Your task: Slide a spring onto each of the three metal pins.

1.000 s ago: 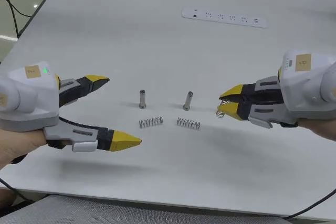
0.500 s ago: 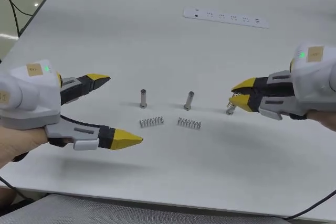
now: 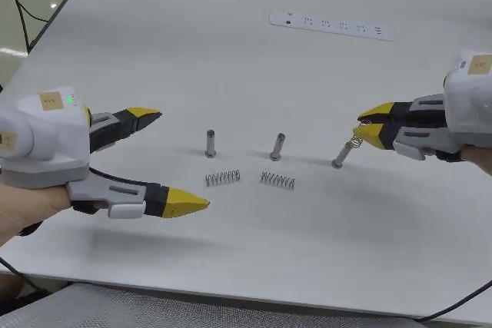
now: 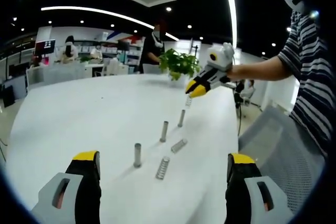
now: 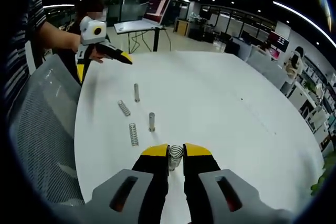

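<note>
Two metal pins (image 3: 210,144) (image 3: 277,146) stand upright mid-table. A loose spring (image 3: 222,178) (image 3: 277,181) lies flat in front of each. A third pin (image 3: 339,160) leans to the right, with a third spring (image 3: 356,142) at its upper end. My right gripper (image 3: 366,130) is shut on that spring (image 5: 176,153), which sits between its yellow tips (image 5: 176,149). My left gripper (image 3: 173,160) hovers open at the left, short of the pins, with nothing between its fingers. In the left gripper view the pins (image 4: 137,155) (image 4: 164,131) (image 4: 181,118) line up ahead of that gripper (image 4: 164,157).
A white power strip (image 3: 330,26) lies at the far side of the white table (image 3: 231,51). The table's front edge runs near the bottom of the head view. A grey mesh chair (image 5: 42,129) stands beside the table, and people stand in the room behind.
My right gripper has drawn back to the right with the spring. The third pin, hidden behind it before, now shows and leans right. The left gripper has stayed put.
</note>
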